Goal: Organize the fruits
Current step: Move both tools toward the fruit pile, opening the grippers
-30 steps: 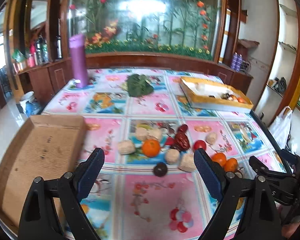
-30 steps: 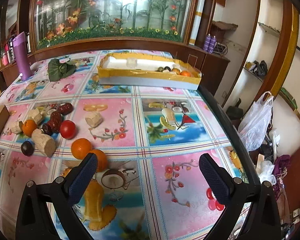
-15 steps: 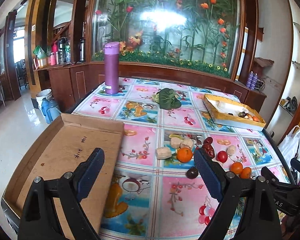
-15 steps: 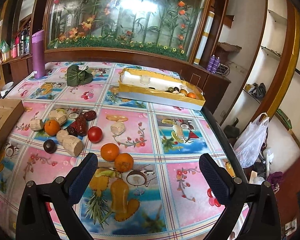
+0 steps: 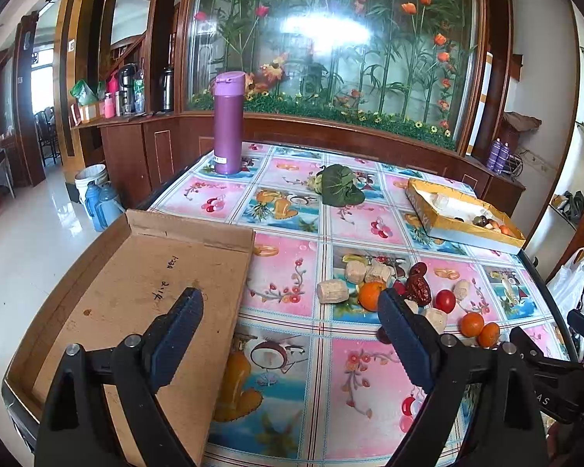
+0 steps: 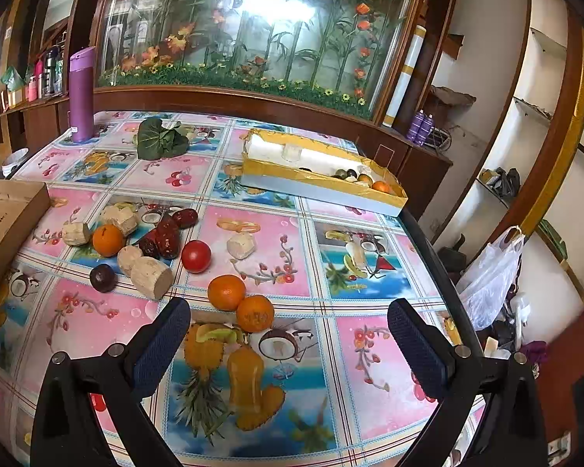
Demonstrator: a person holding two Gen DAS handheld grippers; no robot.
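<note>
Both grippers raised over near edge of desk [image 6: 370, 272], nothing held. Left gripper [image 5: 290, 321] spread wide, nothing between the pads; left finger [image 5: 175, 334] over the flat cardboard tray [image 5: 136, 284] at desk's left edge. Right gripper [image 6: 288, 332] likewise spread wide and empty, above the printed tablecloth.

Loose fruit clustered mid-desk, just ahead of right gripper:
- two oranges touching [image 6: 226, 292], [image 6: 255, 313], nearest the gripper
- red tomato [image 6: 196, 256] just behind them
- third orange [image 6: 108, 240] further left, beside pale beige chunks [image 6: 152, 277]
- dark red dates [image 6: 167, 239] between that orange and the tomato
- dark round plum-like fruit [image 6: 102, 278] left of the beige chunks
- lone beige chunk [image 6: 241, 245] right of the tomato

Yellow-rimmed box [image 6: 315, 185] at far right of desk, a few fruits already in its right end; types hard to make out. Green leafy bunch [image 6: 161, 140] and purple flask [image 6: 81, 95] at far side, well apart from the fruit.
</note>
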